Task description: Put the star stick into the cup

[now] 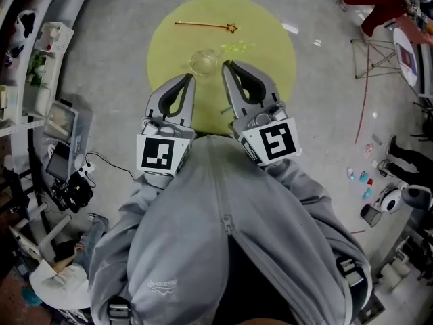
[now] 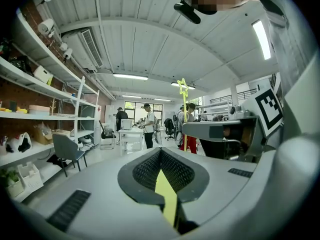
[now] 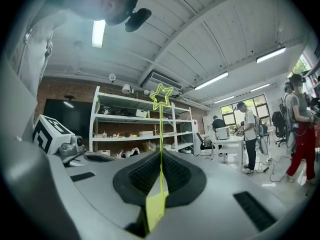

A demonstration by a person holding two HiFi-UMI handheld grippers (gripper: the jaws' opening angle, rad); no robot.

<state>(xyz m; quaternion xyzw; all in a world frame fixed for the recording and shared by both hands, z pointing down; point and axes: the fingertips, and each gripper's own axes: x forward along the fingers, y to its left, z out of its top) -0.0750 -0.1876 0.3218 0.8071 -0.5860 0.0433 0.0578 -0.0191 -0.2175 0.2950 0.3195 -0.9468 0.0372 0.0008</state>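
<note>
A grey concrete floor (image 1: 115,59) spreads around a round yellow-green counter (image 1: 270,53), seen from steeply above. Nearest is the person's grey jacket (image 1: 223,242), with both claws reaching forward from it over the counter's near edge.

The left claw (image 1: 189,78) has its jaws pressed together with nothing between them; only the counter's colour shows through the slit. The right claw (image 1: 227,65) is clamped on the lower end of a thin yellow-green star stick (image 3: 161,134), which rises from the jaws with its outlined star uppermost. From above, this stick shows only faintly, just beyond the right claw's tip.

A clear glass cup (image 1: 204,61) stands upright on the counter just ahead of the two claw tips, slightly nearer the right one. Farther off, near the counter's far edge, a gold star wand (image 1: 203,25) lies flat, well apart from the cup.
</note>
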